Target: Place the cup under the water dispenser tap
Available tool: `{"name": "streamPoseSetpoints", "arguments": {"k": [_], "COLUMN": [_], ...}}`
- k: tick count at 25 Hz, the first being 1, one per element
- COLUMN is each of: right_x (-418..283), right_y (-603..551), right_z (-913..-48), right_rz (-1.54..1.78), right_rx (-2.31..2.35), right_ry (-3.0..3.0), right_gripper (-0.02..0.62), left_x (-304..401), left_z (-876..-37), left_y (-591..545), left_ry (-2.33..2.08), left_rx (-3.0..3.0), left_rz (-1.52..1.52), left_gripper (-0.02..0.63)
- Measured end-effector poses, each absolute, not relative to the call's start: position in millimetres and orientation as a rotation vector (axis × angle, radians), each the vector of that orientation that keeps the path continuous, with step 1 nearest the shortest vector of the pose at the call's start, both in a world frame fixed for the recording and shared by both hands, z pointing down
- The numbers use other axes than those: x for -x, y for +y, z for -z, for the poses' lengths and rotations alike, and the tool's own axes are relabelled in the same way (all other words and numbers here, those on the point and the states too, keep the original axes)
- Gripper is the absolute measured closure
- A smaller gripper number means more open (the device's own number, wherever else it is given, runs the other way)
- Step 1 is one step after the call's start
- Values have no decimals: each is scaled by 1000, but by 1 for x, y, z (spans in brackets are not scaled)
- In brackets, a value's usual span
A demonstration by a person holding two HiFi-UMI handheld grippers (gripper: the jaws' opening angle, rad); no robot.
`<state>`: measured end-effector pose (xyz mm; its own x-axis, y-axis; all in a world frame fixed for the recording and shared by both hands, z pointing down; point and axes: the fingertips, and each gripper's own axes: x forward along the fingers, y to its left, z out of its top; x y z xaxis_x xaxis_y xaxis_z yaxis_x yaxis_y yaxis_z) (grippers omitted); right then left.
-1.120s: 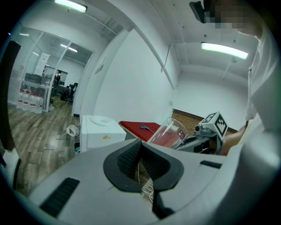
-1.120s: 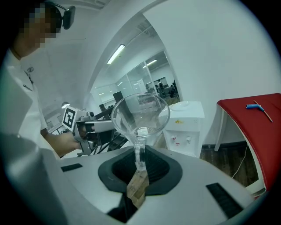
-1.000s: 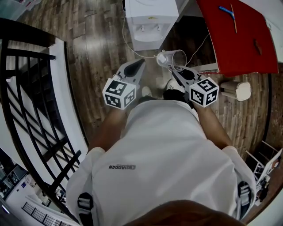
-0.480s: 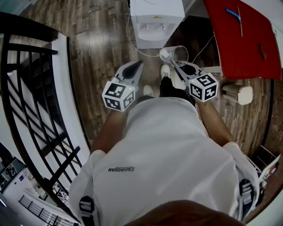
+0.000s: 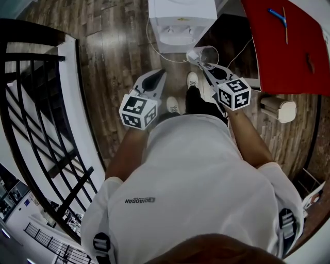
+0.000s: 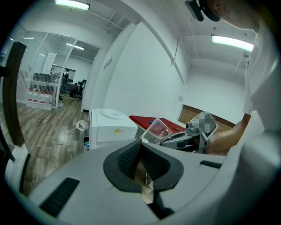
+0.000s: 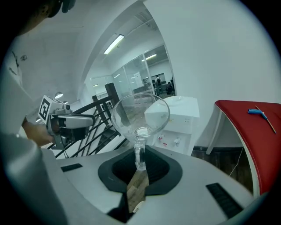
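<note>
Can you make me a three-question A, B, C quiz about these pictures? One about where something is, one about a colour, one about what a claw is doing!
1. Where is the clear handled cup, compared with the white boxy water dispenser? A) under its tap B) in the right claw, short of it C) on top of it
2. What colour is the flat tabletop beside the dispenser? A) green B) red C) yellow
3. The left claw is: A) shut and empty B) holding a spoon C) wide open
Answers: 1 B, the claw pinches its handle in mid-air; 2 B, it shows bright red; 3 A, its ridged pads meet with nothing between.
</note>
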<state>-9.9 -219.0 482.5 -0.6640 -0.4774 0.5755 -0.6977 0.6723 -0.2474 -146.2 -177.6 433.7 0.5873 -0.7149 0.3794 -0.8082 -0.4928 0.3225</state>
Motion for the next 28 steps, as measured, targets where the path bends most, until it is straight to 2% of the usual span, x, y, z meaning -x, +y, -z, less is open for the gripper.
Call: {"name": "streamPoseSetpoints", "arguments": {"k": [10, 28], "right_x": [-9, -24], "right_y": [-263, -307], "right_z": [-536, -659], "right_rz": [-707, -902], "right_rx": [-930, -968], "right_ry": [-2339, -2217], "right_gripper": [551, 549], "left_x": [130, 104], "left_z": [-460, -557], "left_y": [-216, -255], "left_ry": [-1203, -1166], "left_rx": [-2332, -2222], "left_rz": [-345, -495], "left_gripper": [611, 611]}}
